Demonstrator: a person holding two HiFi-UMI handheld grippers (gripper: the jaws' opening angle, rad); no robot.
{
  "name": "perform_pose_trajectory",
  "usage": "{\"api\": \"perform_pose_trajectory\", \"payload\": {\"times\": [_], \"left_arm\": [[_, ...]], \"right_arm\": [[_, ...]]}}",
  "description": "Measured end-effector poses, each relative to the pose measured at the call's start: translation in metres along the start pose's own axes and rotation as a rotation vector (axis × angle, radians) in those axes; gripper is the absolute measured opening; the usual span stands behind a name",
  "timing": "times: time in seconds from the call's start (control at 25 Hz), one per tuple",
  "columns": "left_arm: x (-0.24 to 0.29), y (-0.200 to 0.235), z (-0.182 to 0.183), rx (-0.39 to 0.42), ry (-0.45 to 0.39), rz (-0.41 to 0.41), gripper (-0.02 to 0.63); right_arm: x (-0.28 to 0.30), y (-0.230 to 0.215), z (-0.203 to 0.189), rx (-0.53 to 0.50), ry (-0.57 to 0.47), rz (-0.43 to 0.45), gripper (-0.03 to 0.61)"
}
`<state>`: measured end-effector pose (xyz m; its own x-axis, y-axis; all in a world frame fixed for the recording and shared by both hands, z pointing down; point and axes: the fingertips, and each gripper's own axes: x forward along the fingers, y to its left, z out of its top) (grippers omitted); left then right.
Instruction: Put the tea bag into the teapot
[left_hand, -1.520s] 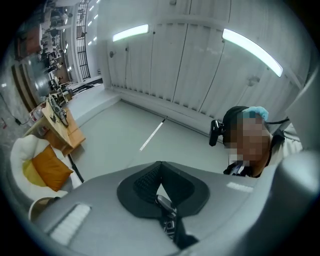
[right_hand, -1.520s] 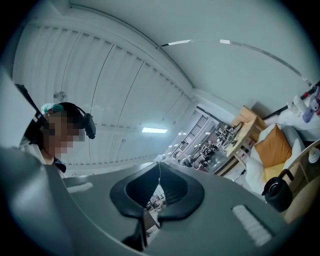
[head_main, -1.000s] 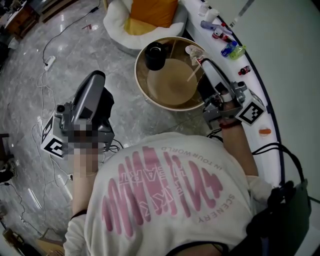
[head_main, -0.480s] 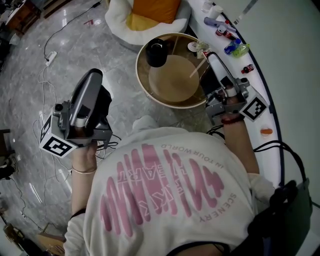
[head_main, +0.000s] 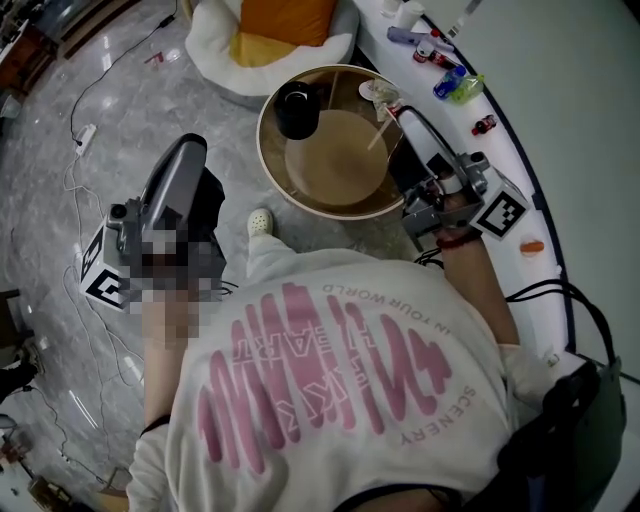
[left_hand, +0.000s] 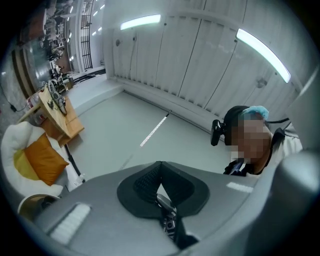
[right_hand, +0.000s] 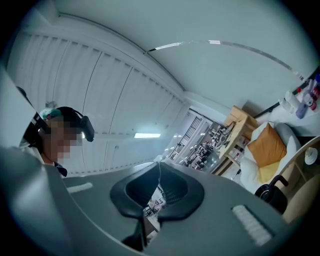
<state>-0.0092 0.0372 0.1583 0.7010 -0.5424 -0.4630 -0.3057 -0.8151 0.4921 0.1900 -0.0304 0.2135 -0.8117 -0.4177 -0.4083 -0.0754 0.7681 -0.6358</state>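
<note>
Grey hard-shell left gripper (head_main: 190, 152) hangs clenched and empty. Glossy black teapot (head_main: 295, 108) squats on the wood-rimmed round table (head_main: 262, 150). Just right, what looks like the papery tea bag (head_main: 386, 95) lies on a white dish (head_main: 374, 89). Right gripper (head_main: 402, 116) beside it, clamped on nothing: pickup unstarted, I'd judge; jaws must open, then dip.

Bright, even light from ceiling strips (left_hand: 260, 52); fisheye-warped, dark-vignetted edges; glossy floor (head_main: 120, 100) glare.

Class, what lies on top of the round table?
A black teapot and a small white item stand near the table's far rim; the right tongs hide its right edge.
</note>
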Motion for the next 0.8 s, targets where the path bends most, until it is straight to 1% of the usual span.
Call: {"api": "perform_pose_trajectory", "payload": {"times": [0.24,0.4,0.6,0.8], "left_arm": [[0.012,0.033,0.016,-0.019,0.035,-0.034,0.006],[0.023,0.06,0.023,-0.068,0.07,-0.054,0.006],[0.03,0.107,0.039,-0.106,0.117,-0.071,0.006],[0.043,0.15,0.053,-0.151,0.169,-0.106,0.006]], "right_arm": [[0.015,-0.024,-0.001,0.02,-0.026,-0.038,0.009],[0.028,-0.04,-0.002,0.027,-0.03,-0.074,0.009],[0.05,-0.075,0.0,0.027,-0.084,-0.129,0.009],[0.072,-0.104,-0.002,0.027,-0.109,-0.202,0.009]]}}
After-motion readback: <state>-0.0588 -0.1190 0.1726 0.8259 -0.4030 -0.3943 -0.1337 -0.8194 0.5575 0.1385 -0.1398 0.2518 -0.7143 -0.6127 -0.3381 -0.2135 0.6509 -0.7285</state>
